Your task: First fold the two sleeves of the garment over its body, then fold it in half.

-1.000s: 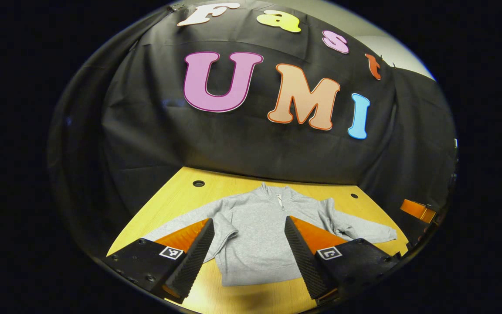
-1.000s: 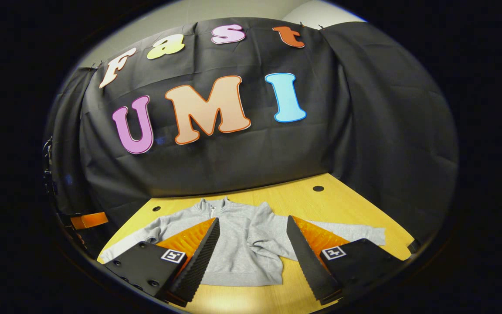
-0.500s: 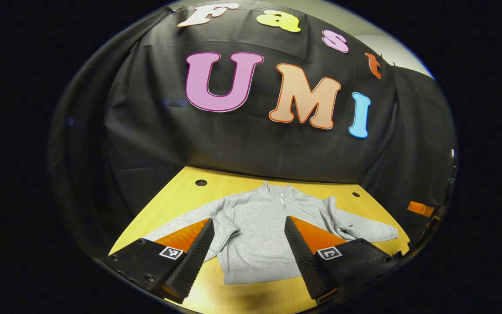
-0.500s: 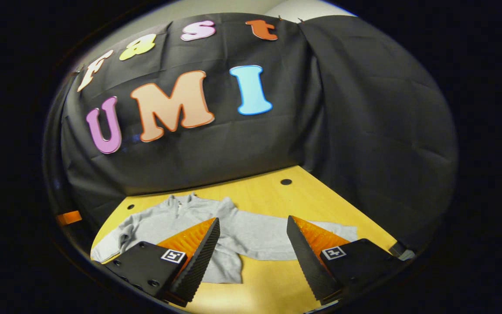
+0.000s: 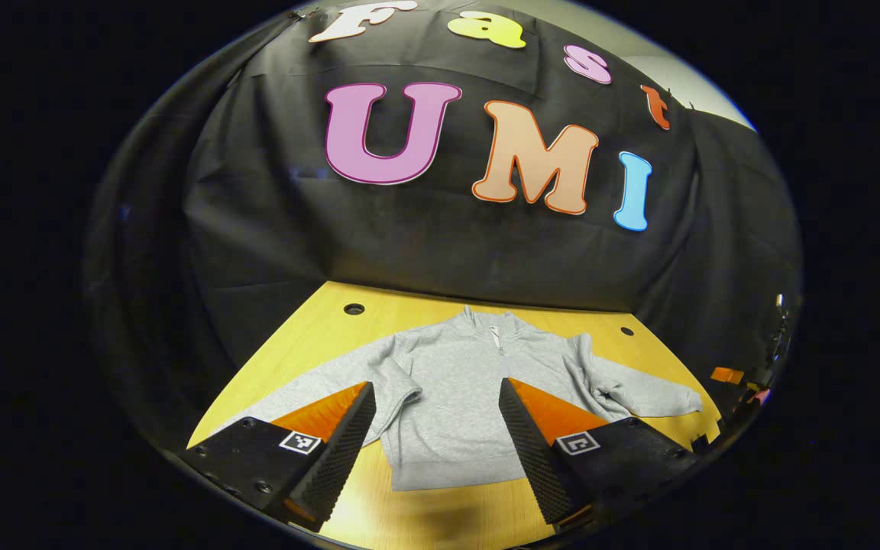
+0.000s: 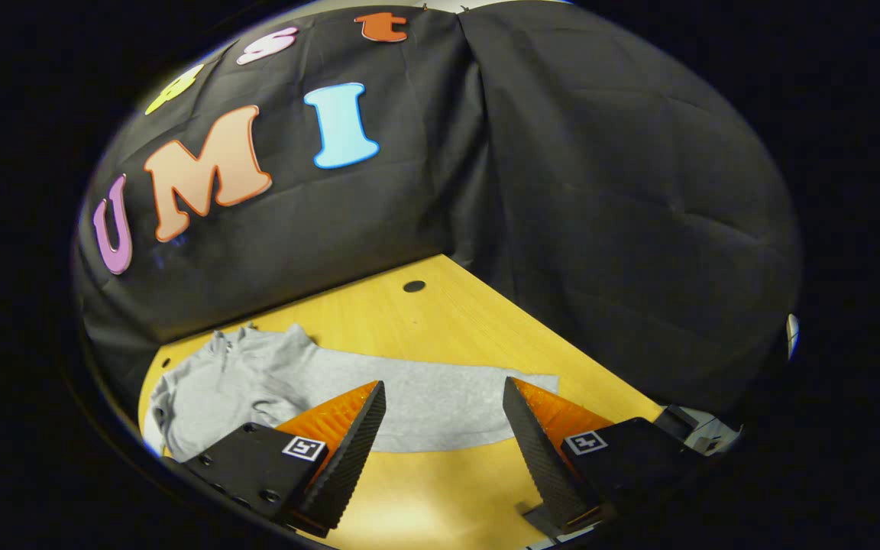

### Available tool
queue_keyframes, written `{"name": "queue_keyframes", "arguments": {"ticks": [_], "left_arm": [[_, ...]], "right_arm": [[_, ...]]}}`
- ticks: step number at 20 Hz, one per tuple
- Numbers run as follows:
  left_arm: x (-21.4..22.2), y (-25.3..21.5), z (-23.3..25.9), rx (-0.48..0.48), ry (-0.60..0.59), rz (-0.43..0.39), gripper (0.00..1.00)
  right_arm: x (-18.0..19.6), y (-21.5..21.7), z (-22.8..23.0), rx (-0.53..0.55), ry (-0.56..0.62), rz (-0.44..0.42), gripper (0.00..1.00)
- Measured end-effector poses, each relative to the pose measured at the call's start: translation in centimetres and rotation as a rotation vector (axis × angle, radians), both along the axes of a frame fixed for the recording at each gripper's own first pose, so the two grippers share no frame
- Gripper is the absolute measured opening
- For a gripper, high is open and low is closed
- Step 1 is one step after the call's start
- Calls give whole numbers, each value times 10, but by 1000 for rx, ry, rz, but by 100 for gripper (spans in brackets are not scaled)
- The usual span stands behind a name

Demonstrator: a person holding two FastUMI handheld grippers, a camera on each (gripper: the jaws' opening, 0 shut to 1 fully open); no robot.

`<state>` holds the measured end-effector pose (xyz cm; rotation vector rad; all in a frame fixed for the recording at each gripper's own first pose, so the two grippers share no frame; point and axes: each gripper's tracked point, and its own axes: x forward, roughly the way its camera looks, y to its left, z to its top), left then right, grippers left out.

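In the left gripper view, the left gripper's (image 5: pixel 435 428) fingers are covering the grey garment's (image 5: pixel 455 389) sleeve and hem corner. In the right gripper view, the right gripper's (image 6: pixel 444 431) fingers are hiding its lower edge, far sleeve cut off.

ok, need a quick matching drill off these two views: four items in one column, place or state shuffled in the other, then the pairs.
Items
1. sweatshirt
2. right sleeve
3. left tool
4. table hole

Places or states
A. open, above the hem
B. near the back wall, bare wood around it
C. lying flat on the table, unfolded
D. stretched out sideways, between the right tool fingers in the right gripper view

Pairs: 1-C, 2-D, 3-A, 4-B
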<state>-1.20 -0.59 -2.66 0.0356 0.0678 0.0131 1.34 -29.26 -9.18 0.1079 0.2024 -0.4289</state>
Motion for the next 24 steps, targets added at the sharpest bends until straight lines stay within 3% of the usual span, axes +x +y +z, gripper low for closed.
{"name": "queue_keyframes", "arguments": {"ticks": [1,2,3,8,10,13,14,24], "left_arm": [[0,-3,-3,4,8,-6,95],[0,-6,-4,10,13,-10,95],[0,-8,-4,12,11,-12,95],[-2,-28,-11,6,23,-36,95],[-1,-33,-12,3,24,-36,95],[-1,-38,-18,-15,31,-28,95],[-1,-39,-20,-23,32,-21,95],[-10,-45,-18,-23,13,43,95]], "right_arm": [[3,-9,-9,-10,22,-9,97],[7,-16,-18,-16,44,-17,93],[10,-25,-27,-18,66,-24,97],[22,-63,-60,-1,141,-53,94],[24,-72,-72,6,174,-61,98],[23,-80,-88,9,223,-52,94],[24,-81,-92,11,235,-45,98],[30,-85,-109,-1,292,0,94]]}}
